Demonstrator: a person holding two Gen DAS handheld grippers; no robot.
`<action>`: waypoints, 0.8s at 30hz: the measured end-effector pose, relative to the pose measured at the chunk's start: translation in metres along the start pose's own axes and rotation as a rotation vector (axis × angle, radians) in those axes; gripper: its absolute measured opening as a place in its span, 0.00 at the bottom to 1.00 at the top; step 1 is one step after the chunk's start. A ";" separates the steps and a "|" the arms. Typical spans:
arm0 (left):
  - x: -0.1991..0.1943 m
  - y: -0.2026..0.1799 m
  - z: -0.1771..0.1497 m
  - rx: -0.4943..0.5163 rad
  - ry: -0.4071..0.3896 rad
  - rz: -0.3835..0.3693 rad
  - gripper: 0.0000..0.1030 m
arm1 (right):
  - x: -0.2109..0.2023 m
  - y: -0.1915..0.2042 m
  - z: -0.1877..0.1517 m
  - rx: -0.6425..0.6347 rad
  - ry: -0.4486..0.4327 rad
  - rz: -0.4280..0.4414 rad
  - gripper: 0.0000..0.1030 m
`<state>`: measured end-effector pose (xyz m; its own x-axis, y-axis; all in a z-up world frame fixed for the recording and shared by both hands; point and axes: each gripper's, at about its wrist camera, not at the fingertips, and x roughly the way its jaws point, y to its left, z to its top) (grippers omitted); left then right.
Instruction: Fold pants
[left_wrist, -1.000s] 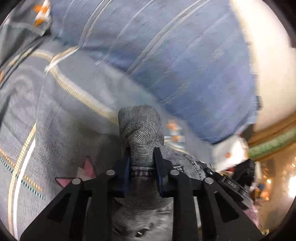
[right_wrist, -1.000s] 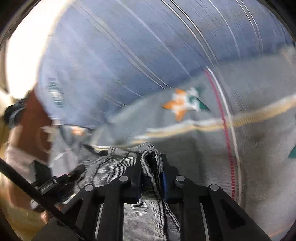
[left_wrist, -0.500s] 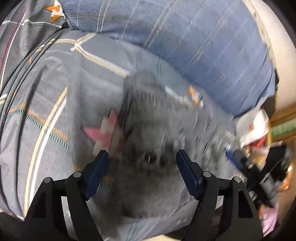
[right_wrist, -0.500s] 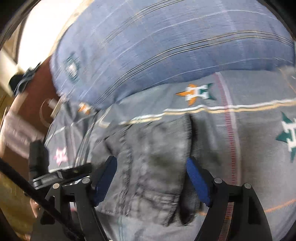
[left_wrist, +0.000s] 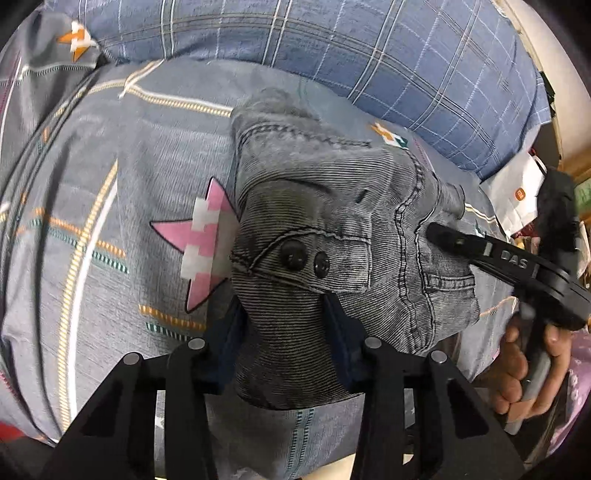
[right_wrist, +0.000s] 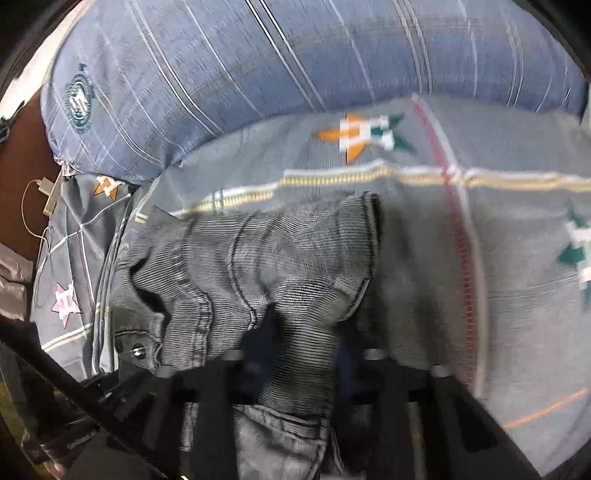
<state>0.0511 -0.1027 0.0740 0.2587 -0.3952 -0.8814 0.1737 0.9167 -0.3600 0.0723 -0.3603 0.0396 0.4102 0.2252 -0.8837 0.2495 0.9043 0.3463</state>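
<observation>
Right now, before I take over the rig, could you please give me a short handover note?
Left gripper: jaws closed on a bunch of the grey denim pants below the buttoned waistband.
Right gripper: fabric runs between its jaws; blur hides whether it is clamped.
Pants: bunched on the grey patterned bedspread, in front of the blue plaid pillow.
Done: no neat fold visible.
Left: flatten, then fold.

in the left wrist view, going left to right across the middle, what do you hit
pink and white pixel star on the grey bedsheet → two dark snap buttons on the grey denim pants → black right gripper → person's right hand
</observation>
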 end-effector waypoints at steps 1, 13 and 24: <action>-0.005 0.000 0.000 -0.011 -0.007 -0.004 0.39 | -0.014 0.003 -0.002 -0.005 -0.024 0.030 0.11; 0.001 0.008 0.003 -0.054 0.037 -0.021 0.55 | -0.013 -0.014 -0.012 0.006 -0.002 0.007 0.39; -0.005 0.027 -0.029 -0.169 0.068 -0.118 0.55 | -0.016 -0.035 -0.075 0.073 0.052 0.117 0.13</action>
<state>0.0271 -0.0739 0.0600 0.1801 -0.5003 -0.8469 0.0355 0.8638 -0.5027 -0.0089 -0.3681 0.0179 0.3942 0.3477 -0.8507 0.2667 0.8426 0.4679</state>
